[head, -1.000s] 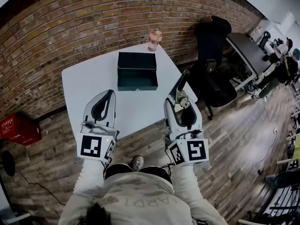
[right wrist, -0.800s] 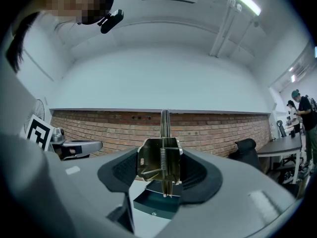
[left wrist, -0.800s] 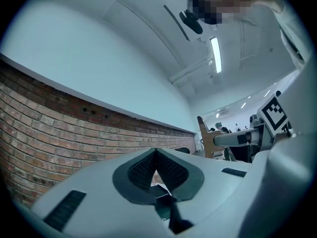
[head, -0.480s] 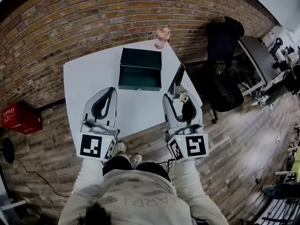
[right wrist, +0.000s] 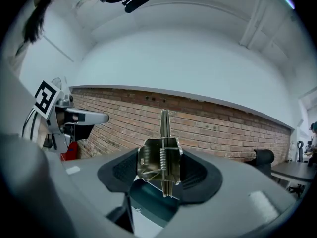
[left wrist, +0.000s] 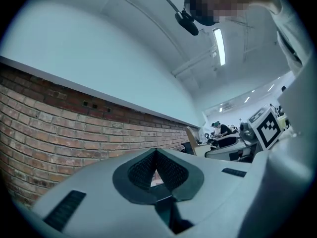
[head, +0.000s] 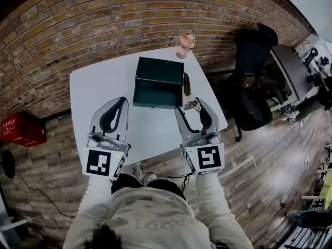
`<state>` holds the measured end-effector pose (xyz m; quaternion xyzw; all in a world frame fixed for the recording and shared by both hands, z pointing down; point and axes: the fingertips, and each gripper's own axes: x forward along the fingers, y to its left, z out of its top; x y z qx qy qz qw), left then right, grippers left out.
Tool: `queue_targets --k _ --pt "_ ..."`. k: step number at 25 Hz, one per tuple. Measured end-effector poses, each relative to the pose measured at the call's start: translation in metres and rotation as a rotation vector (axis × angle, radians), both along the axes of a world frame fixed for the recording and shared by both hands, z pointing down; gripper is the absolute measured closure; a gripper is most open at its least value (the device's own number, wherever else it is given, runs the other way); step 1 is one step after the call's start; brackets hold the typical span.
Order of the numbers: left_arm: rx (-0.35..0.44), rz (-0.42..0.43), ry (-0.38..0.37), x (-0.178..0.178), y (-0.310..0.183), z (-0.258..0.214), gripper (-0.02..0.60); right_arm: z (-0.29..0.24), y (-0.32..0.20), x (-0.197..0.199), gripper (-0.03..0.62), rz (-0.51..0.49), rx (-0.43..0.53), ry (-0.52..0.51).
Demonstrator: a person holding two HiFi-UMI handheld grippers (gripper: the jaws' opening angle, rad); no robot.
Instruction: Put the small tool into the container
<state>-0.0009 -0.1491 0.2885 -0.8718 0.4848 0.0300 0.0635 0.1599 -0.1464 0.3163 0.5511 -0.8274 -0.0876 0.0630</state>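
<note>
The small tool, a bright metal piece with a coil spring and a thin blade sticking up, sits clamped between the pads of my right gripper, whose jaws stand fairly wide around its body. In the head view its dark blade points ahead of the jaws and now reaches the near right wall of the container. A second ago the same gripper hung over the right edge of the table, well to the right of the box. It has since swung left and forward with the grip unchanged. I judge the carry nearly done: what is left is a short shift to the left, over the open box, then the release.

My left gripper hovers level with the right one, jaws pressed together on nothing, the container ahead of it and to its right.

Beyond the container, ahead of the right gripper, a small pink cup stands at the far table edge. A black chair is off to its right. Nothing lies between tool and box; only the box wall could catch the blade.
</note>
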Motion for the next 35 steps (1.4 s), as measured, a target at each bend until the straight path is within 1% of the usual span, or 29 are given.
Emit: queue_targets --k 4,10,17,30,35 --pt "-0.009 0.013 -0.012 -0.001 -0.023 0.005 0.575 0.013 -0.029 -0.011 0.353 -0.016 -0.023 0.053" --pt "-0.034 0.03 -0.014 -0.005 -0.057 0.016 0.575 0.046 -0.069 -0.021 0.353 -0.049 -0.079 0.202" --pt "-0.072 0.028 -0.007 -0.014 -0.087 0.032 0.575 0.096 -0.101 -0.03 0.354 -0.117 -0.179 0.394" --pt "-0.121 0.025 -0.006 -0.021 -0.114 0.055 0.575 0.163 -0.138 -0.041 0.355 -0.236 -0.315 0.579" --pt "-0.145 0.015 0.007 -0.025 -0.121 0.062 0.575 0.186 -0.148 -0.042 0.355 -0.285 -0.365 0.657"
